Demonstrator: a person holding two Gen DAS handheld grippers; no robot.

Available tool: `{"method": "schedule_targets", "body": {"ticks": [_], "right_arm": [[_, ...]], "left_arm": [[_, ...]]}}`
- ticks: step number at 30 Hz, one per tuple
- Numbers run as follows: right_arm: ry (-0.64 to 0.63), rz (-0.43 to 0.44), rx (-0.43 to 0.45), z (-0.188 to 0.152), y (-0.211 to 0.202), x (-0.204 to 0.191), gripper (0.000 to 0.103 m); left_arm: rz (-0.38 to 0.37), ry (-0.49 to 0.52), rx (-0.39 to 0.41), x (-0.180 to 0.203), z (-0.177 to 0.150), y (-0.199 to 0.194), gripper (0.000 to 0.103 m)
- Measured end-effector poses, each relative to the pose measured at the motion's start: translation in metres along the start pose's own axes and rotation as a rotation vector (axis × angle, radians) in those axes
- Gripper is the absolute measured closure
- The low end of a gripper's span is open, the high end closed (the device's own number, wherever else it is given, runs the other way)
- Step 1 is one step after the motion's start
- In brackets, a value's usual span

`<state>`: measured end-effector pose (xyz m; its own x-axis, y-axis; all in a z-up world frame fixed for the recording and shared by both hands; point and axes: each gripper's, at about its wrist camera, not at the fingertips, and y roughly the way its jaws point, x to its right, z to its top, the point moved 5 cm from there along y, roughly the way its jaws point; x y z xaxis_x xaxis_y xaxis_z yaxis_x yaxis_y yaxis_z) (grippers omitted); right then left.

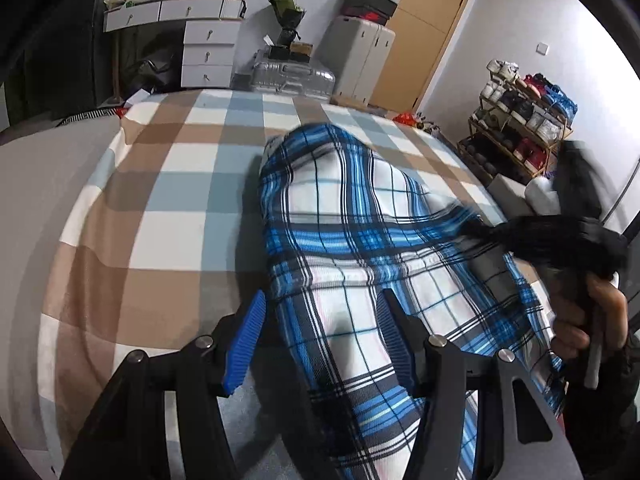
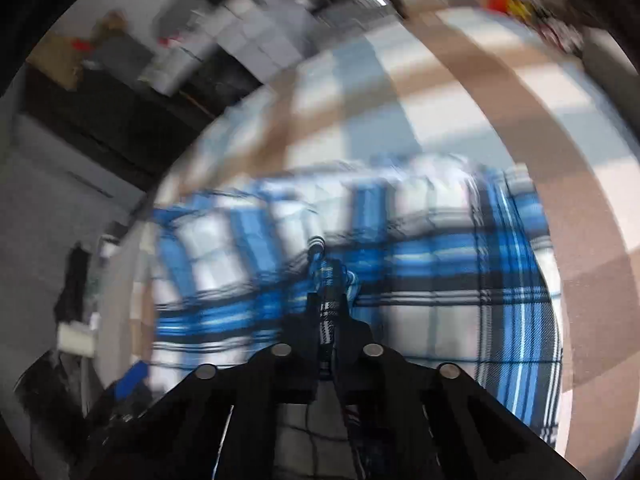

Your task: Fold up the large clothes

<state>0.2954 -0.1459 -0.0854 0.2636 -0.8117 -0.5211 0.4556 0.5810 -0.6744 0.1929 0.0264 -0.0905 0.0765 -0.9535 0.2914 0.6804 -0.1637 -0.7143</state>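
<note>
Left tongs (image 1: 320, 344) stand half-open astride the plaid garment (image 1: 352, 216); right tongs (image 2: 329, 304) pinch it.

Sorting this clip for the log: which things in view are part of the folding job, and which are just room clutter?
In the job: blue plaid garment; right gripper, jaws shut on it; left gripper, jaws open; checked bedspread.
Lying about: silver suitcase; shoe rack; white drawers.

Plaid garment (image 1: 360, 248) woven cloth, matt; ribbed blue pads (image 1: 244, 344); checked bedcover (image 1: 168, 200) soft.
</note>
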Motion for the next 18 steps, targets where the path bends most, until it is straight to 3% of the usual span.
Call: {"method": "schedule_targets", "body": {"ticks": [1, 2, 4, 5, 10, 13, 18], "right_arm": [[-0.044, 0.054, 0.07, 0.001, -0.017, -0.009, 0.1], [-0.132, 0.09, 0.202, -0.001, -0.054, -0.024, 0.1], [-0.172, 0.054, 0.33, -0.008, -0.092, -0.025, 0.1], [-0.149, 0.038, 0.345, -0.011, -0.098, -0.017, 0.1], [0.075, -0.161, 0.175, -0.028, -0.048, 0.068, 0.1], [0.137, -0.159, 0.133, -0.037, -0.037, 0.082, 0.099], [0.056, -0.119, 0.184, -0.028, -0.056, 0.063, 0.099]], "left_arm": [[-0.002, -0.001, 0.01, -0.001, 0.002, -0.003, 0.05], [-0.007, -0.003, 0.019, -0.001, 0.005, -0.005, 0.05], [-0.026, -0.009, 0.029, 0.0, 0.009, -0.007, 0.05], [-0.041, -0.009, 0.029, 0.002, 0.011, -0.005, 0.05], [-0.061, 0.049, -0.023, 0.022, 0.012, 0.018, 0.05], [-0.036, 0.107, -0.073, 0.032, 0.007, 0.031, 0.05], [-0.058, 0.134, -0.089, 0.039, 0.0, 0.029, 0.05]]}}
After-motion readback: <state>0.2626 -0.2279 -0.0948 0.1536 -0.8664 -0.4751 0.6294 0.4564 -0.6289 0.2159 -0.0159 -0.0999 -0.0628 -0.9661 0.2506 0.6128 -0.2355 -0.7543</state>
